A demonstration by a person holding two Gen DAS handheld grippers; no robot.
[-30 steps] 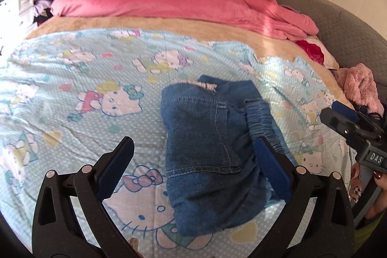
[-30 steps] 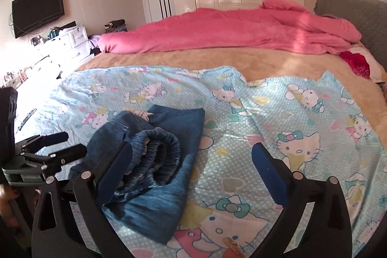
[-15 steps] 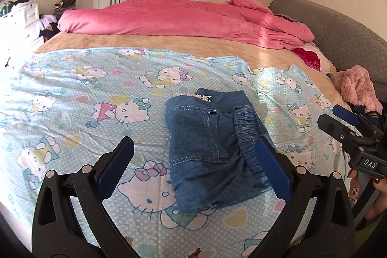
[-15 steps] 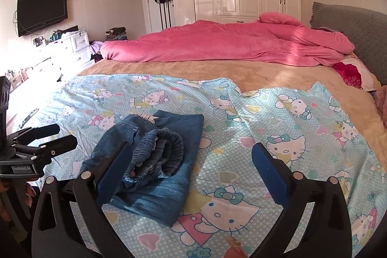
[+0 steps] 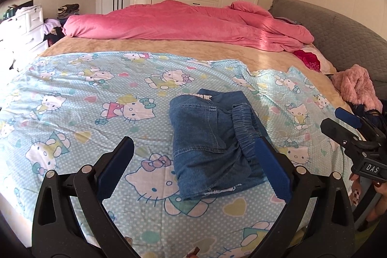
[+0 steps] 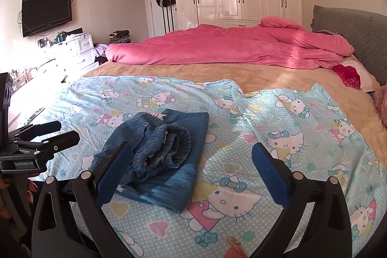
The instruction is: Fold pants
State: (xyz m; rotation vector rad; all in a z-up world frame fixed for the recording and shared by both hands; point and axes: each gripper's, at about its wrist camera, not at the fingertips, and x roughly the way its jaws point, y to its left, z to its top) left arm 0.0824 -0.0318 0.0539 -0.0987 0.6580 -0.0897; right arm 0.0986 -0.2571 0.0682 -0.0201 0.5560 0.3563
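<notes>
Pants (image 5: 212, 144) lie folded in a compact denim bundle on the cartoon-print sheet (image 5: 72, 93) of the bed, elastic waistband on top toward the right. Left gripper (image 5: 193, 161) jaws spread wide, empty, above the sheet. Right gripper (image 6: 191, 163) jaws likewise wide apart, holding nothing, beside the bundle.

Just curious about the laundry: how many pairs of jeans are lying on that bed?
1. The folded jeans lie on the cartoon-cat sheet near the bed's front edge, just ahead of both open grippers. More clothes could be hidden under the pink blanket.
</notes>
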